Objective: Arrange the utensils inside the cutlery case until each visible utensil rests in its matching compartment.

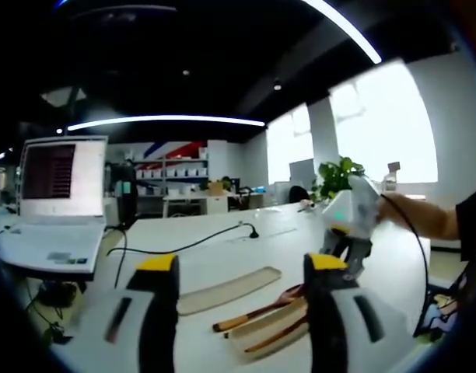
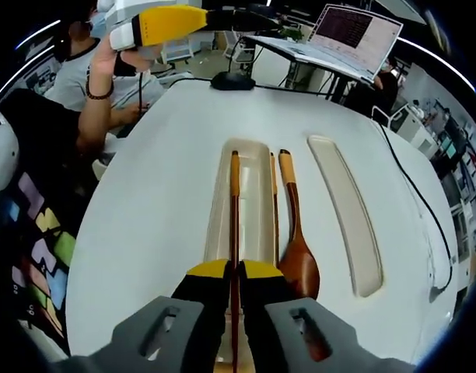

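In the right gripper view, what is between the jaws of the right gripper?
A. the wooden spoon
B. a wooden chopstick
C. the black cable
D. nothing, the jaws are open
B: the right gripper has its yellow-tipped jaws closed on a wooden chopstick that runs along the cutlery case, while the wooden spoon lies free beside the case on the white table.

White table carries case, lid, spoon.
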Tool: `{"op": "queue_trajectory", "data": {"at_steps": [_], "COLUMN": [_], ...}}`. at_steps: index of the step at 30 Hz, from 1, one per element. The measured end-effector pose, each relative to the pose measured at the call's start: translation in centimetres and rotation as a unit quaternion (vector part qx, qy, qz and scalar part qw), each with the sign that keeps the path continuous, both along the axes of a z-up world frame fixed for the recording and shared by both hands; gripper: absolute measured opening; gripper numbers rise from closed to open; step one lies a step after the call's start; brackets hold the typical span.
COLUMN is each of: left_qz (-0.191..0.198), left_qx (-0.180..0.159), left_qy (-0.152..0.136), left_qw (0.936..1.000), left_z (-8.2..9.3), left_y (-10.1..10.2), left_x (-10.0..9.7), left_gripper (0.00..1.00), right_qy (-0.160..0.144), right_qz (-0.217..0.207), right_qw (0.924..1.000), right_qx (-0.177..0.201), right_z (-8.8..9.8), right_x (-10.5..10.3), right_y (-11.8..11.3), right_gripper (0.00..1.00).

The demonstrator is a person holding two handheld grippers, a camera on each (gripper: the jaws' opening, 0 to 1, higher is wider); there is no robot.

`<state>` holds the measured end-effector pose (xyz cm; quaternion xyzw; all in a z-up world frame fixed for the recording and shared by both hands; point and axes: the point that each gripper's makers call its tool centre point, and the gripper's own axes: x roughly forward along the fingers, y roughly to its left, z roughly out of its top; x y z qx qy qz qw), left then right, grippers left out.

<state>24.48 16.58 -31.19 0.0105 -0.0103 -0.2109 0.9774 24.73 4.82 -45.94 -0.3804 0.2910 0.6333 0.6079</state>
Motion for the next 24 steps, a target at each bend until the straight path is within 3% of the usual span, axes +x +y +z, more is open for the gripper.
{"op": "queue_trajectory", "data": {"at_steps": [6,18,24], "left_qz": [-0.003,-0.003,-0.003], "left_qx": [0.001,0.004,0.003], "left_qy": [0.001,0.004,0.005], "left_qw": [1.0000,1.0000,1.0000], "left_z": [0.0,-0.2,-0.2], "left_y": [-0.2,-0.2,-0.2], "left_x": [0.0,0.0,0.0], "left_gripper": [0.67,0.67,0.67], "right_qy": [-0.012,-0.018,-0.034], "right_qz": [0.002,-0.004,-0.009], "right_qw": [0.9998,0.9998,0.9991], "right_qx": [0.018,0.009,0.024], "right_z": [1.7,1.9,4.0], "right_x": [0.0,0.7,1.7], "right_y": [0.4,0.2,0.9], "right_gripper": [0.11,0.11,0.11]}}
